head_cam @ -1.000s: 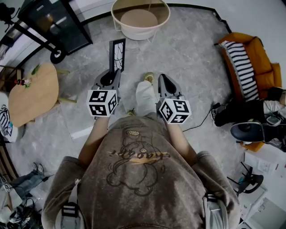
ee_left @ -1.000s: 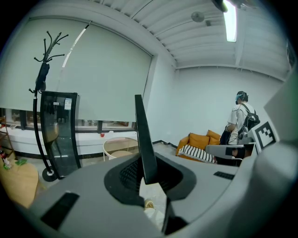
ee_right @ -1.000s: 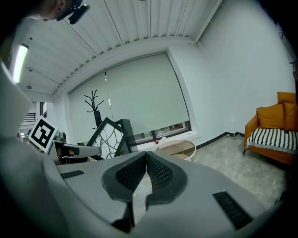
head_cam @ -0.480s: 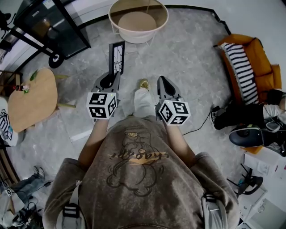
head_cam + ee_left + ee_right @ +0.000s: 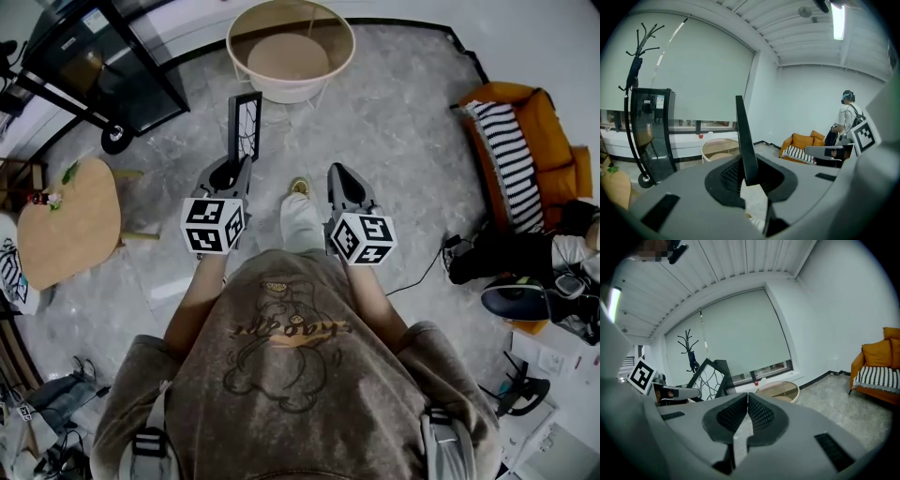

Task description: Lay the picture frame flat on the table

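Two grippers are out in front of me, side by side. My left gripper [image 5: 234, 161] is clamped narrowly on the lower end of the thin black picture frame [image 5: 246, 116], which stands upright and edge-on to me over the grey stone floor [image 5: 403, 122]. My right gripper [image 5: 336, 172] is closed, pads together, with nothing in it. The round cream table with a raised rim [image 5: 289, 94] lies ahead, apart from the frame's top edge. There is bare floor around both grippers. The rounded wooden table [image 5: 70, 211] is off to my left, and the orange sofa [image 5: 539, 141] is well to my right.
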Motion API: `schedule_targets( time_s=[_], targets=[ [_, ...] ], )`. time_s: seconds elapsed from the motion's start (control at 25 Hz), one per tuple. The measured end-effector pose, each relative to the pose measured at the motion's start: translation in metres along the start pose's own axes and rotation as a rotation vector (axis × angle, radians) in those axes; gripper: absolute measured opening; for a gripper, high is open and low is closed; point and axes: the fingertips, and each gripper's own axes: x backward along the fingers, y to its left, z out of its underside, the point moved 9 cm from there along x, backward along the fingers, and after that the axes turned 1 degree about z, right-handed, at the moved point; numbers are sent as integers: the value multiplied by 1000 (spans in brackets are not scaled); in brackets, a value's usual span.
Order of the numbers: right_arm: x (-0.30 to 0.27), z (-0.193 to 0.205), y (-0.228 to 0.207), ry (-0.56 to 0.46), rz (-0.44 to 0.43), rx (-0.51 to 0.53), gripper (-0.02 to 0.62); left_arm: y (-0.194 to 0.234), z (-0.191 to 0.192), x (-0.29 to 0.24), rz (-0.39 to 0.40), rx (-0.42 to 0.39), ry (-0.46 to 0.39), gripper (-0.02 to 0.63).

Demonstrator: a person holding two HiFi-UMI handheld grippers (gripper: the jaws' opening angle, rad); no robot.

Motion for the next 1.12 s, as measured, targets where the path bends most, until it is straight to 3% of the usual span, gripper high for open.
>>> schedule_targets(
  time_s=[1.12],
  targets=[
    [-162,-90,-100,46,-56,-15,20,34,-90,-162,-21,35,27,64]
  ],
)
